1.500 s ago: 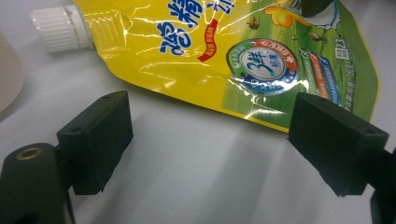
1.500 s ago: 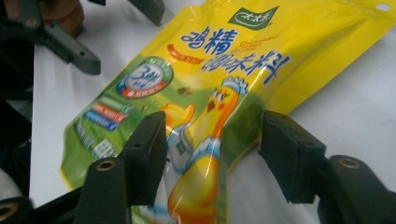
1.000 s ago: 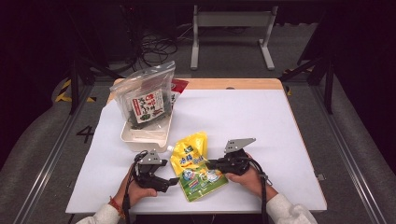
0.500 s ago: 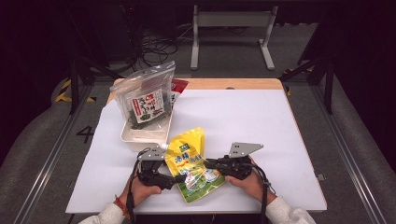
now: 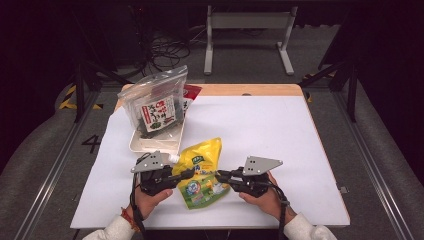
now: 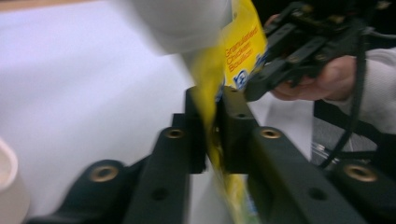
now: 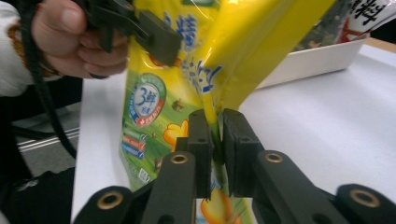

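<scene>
Yellow bouillon pouch (image 5: 201,172) hangs between both sets of fingers, clear of the counter (image 5: 280,130). Left gripper (image 5: 186,173) has just closed on its one edge; right gripper (image 5: 223,176) clamps the opposite edge. Grasping appears complete; transfer toward the tray (image 5: 150,145) probably remains.

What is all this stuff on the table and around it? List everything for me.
Yellow bouillon pouch: one, yellow and green, near table edge, pinched on both sides.
Clear zip bag of dark dried food: one, red-and-white label, standing in the tray.
White tray: one, left of centre on the table.
Red packet: one, behind the bag, mostly hidden.
Table: one, white sheet over a wooden top.
Metal frame: one, grey, on the floor beyond the table.
Cables: a black tangle on the floor.
Left gripper: black, shut on the pouch.
Right gripper: black, shut on the pouch.
Hands: two, white sleeves.
</scene>
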`<state>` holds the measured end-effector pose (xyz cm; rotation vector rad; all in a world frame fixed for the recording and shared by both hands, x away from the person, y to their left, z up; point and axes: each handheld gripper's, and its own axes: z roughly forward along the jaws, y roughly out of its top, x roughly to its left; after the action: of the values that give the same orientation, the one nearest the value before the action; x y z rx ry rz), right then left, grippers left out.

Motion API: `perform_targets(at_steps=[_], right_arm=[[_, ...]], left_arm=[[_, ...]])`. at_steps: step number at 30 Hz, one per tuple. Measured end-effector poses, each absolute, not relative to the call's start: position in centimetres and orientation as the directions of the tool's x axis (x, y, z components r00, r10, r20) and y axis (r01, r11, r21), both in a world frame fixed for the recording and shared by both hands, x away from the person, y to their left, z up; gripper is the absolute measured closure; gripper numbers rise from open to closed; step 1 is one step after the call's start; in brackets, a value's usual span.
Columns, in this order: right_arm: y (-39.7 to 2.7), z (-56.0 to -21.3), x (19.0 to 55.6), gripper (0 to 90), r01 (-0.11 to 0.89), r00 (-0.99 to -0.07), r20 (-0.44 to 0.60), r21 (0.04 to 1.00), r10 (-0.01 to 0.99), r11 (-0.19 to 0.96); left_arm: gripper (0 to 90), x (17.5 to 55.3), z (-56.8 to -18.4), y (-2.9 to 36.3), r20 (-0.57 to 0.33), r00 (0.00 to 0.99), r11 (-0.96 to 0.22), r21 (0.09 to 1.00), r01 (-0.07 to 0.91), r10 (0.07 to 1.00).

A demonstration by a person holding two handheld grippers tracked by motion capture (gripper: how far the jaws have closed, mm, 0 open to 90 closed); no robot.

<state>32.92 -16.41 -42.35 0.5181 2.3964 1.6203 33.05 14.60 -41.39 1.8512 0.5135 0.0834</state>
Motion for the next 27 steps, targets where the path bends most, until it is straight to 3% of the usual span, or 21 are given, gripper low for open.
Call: perform_targets(at_steps=[5, 12, 18, 22, 27], right_arm=[[-16.1, -41.8, 32.4, 75.3, 0.177, -0.914, 0.026, 0.923, 0.405, 0.340], [-17.9, -41.1, 31.5, 50.9, 0.199, -0.886, -0.007, 0.897, 0.464, 0.394], [-20.9, -40.8, 30.7, 43.8, 0.212, -0.855, -0.044, 0.880, 0.517, 0.425], [-22.4, -41.3, 29.7, 39.5, 0.204, -0.820, -0.160, 0.815, 0.550, 0.542], [-23.6, -42.4, 28.7, 34.8, 0.256, -0.819, -0.122, 0.797, 0.561, 0.547]], left_arm=[[85.8, 32.8, -40.9, 15.1, -0.164, 0.916, -0.268, 0.924, 0.272, 0.367], [86.0, 32.6, -40.3, 16.2, -0.119, 0.917, -0.285, 0.928, 0.239, 0.380], [86.0, 32.6, -39.7, 17.5, -0.091, 0.912, -0.282, 0.935, 0.217, 0.400], [86.0, 32.6, -39.3, 18.0, -0.058, 0.906, -0.284, 0.939, 0.192, 0.420], [86.0, 32.6, -38.9, 18.7, -0.055, 0.904, -0.270, 0.945, 0.183, 0.423]])
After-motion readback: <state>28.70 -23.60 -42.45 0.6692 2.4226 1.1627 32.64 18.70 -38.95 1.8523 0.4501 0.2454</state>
